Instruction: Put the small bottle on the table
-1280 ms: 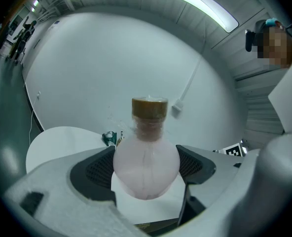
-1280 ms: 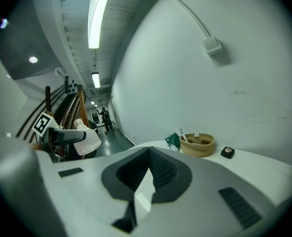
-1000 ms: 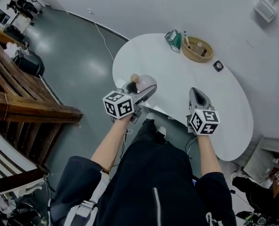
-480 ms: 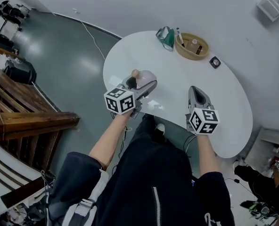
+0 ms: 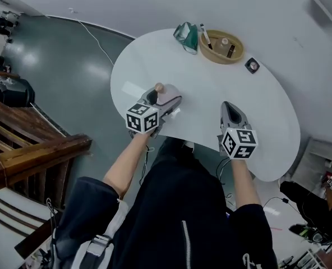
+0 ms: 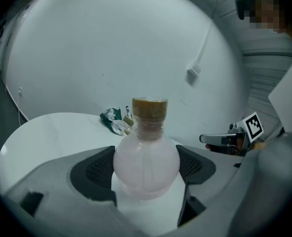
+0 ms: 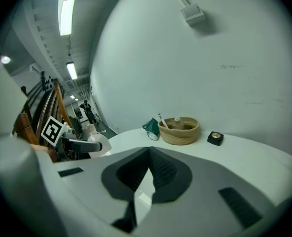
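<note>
Left gripper (image 6: 147, 174) is clamped on the small bottle (image 6: 146, 152), held upright over the table (image 5: 239, 111) at its 8 o'clock edge; set-down and release are judged not yet done.

White walls (image 5: 155, 4) meet a glossy grey floor (image 5: 70, 66); wooden railings (image 5: 31, 156) stand left, strip lights (image 7: 66, 14) overhead.

White table (image 5: 211, 102), clutter along its far edge
Well beyond the left gripper (image 5: 166, 98) and right gripper (image 5: 229, 108): green pouch (image 5: 187, 37), woven bowl (image 5: 224, 47), small black puck (image 5: 252, 65).
</note>
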### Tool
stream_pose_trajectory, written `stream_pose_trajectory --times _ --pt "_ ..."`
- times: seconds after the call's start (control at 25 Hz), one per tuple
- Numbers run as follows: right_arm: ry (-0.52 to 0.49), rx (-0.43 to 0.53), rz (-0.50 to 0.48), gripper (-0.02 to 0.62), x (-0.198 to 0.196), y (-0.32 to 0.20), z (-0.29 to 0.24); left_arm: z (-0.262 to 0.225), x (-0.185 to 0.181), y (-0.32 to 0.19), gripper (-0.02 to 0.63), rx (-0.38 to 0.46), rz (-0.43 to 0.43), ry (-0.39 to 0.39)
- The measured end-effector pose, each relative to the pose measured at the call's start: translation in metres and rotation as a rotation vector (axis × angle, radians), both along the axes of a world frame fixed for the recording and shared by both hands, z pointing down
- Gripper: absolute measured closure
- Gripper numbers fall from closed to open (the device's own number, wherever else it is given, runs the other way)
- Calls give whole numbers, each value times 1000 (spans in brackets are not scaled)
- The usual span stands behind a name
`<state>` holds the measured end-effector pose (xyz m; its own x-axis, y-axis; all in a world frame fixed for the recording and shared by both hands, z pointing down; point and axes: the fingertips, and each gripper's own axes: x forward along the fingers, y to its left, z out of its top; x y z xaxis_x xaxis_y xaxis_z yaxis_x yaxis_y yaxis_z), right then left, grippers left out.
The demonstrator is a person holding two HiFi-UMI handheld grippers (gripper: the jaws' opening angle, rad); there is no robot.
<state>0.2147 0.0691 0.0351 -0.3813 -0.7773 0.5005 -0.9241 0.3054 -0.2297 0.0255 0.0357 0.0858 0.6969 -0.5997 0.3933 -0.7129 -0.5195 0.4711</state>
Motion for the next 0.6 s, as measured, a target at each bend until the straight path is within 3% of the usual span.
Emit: stream_pose_trajectory --times 0.24,0.6 --pt "5 -22 53 592 12 -14 8 31 20 -25 219 6 127 -125" --pt "20 -58 137 592 36 -25 18 64 53 -73 219 8 244 -222"
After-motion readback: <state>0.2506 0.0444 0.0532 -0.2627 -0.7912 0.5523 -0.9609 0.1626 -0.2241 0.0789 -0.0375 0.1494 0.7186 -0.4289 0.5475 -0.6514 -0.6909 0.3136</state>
